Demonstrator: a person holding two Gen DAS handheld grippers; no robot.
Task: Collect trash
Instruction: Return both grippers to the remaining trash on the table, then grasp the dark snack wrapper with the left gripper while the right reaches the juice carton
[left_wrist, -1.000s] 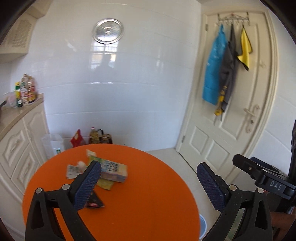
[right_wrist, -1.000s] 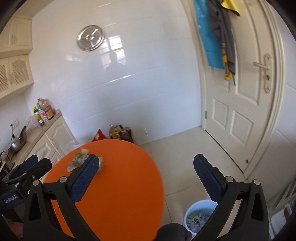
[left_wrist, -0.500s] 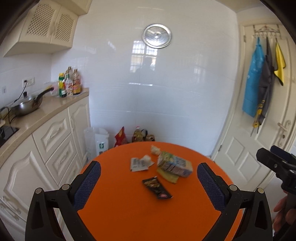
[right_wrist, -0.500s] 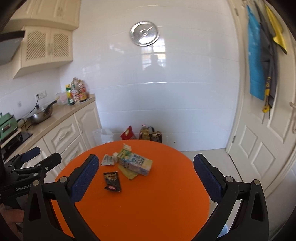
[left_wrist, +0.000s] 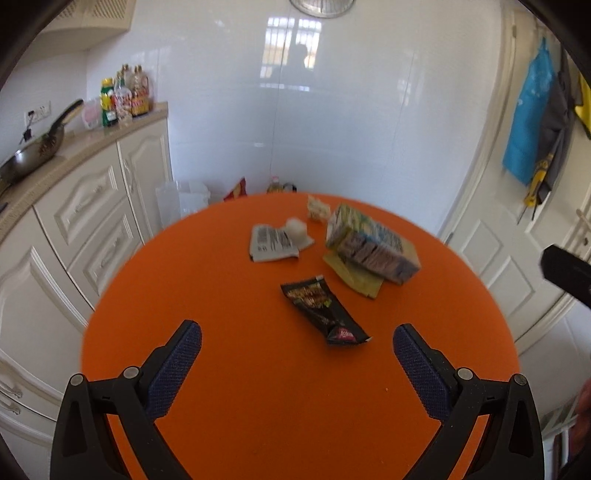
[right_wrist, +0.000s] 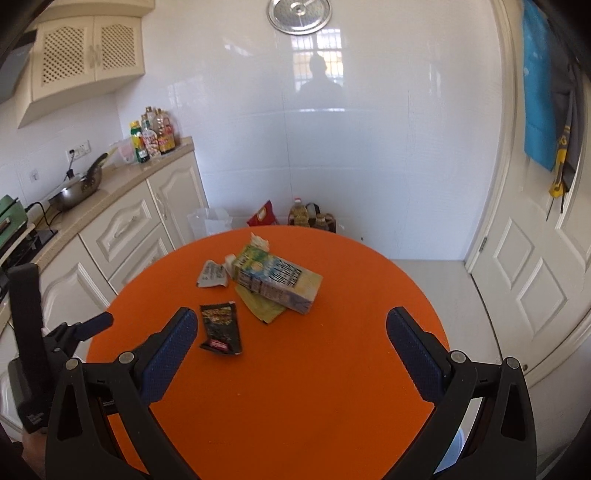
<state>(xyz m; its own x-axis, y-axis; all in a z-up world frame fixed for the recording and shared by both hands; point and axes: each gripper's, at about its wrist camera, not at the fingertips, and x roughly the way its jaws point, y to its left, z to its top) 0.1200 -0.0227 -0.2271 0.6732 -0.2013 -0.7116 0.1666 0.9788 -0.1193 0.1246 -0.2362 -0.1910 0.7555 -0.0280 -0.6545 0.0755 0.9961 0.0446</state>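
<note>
Both grippers hang over the near side of a round orange tabletop (left_wrist: 258, 406), and neither holds anything. The left gripper (left_wrist: 297, 363) has its fingers spread wide, and so does the right gripper (right_wrist: 291, 350); all four blue pads sit above bare orange surface.

The trash lies in a loose cluster toward the far half of the tabletop. Closest to the grippers is a black snack wrapper (left_wrist: 323, 310), flat and on its own. Beyond it a drink carton (left_wrist: 371, 245) lies on its side, resting on a yellow-green wrapper (left_wrist: 360, 282) that pokes out from under it. Just left of the carton is a crumpled white paper with print (left_wrist: 271, 242), with a small white wad (left_wrist: 297, 227) touching its far edge. Another small crumpled scrap (left_wrist: 317, 208) sits near the far rim.

Cream cabinets (right_wrist: 122, 229) line the wall to the left, with bottles (right_wrist: 153, 134) and a pan (right_wrist: 77, 190) on top.
</note>
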